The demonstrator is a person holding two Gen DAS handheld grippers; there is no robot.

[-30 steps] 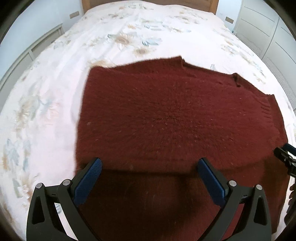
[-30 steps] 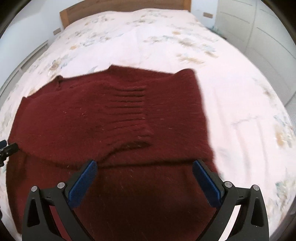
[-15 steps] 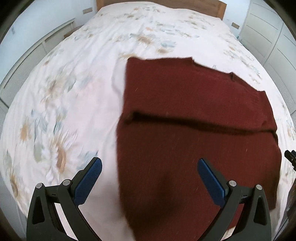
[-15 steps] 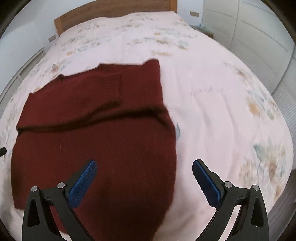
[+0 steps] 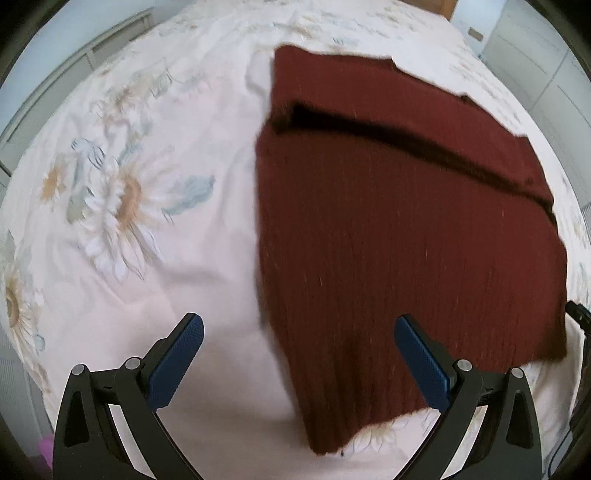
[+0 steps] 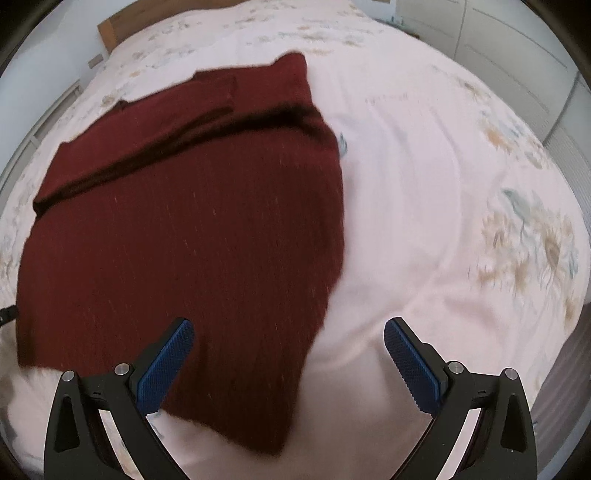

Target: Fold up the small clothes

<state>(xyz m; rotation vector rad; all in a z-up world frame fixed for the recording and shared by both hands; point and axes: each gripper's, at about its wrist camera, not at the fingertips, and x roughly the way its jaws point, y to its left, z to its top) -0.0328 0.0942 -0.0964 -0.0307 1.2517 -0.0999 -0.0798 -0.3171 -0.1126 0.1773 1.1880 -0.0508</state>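
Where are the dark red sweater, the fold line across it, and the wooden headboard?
dark red sweater (image 5: 406, 240), left wrist view, on its ribbed front panel.
fold line (image 6: 207, 129), right wrist view, on the dark shadowed crease.
wooden headboard (image 6: 110, 31), right wrist view, on its left corner.

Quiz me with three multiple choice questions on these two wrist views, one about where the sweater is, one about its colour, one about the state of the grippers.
1. Where does the sweater lie?
A. On the floral bedspread
B. On a wooden floor
C. Inside a drawer

2. What colour is the sweater?
A. Navy blue
B. Dark red
C. Grey

3. How do the left gripper and the right gripper stand?
A. Both shut on the sweater
B. Only the left one holds cloth
C. Both open, holding nothing

Answers: 1 A, bedspread flowers show on both sides of the knit. 2 B, it reads maroon in both views. 3 C, the blue fingers of each stand wide apart with nothing between them.
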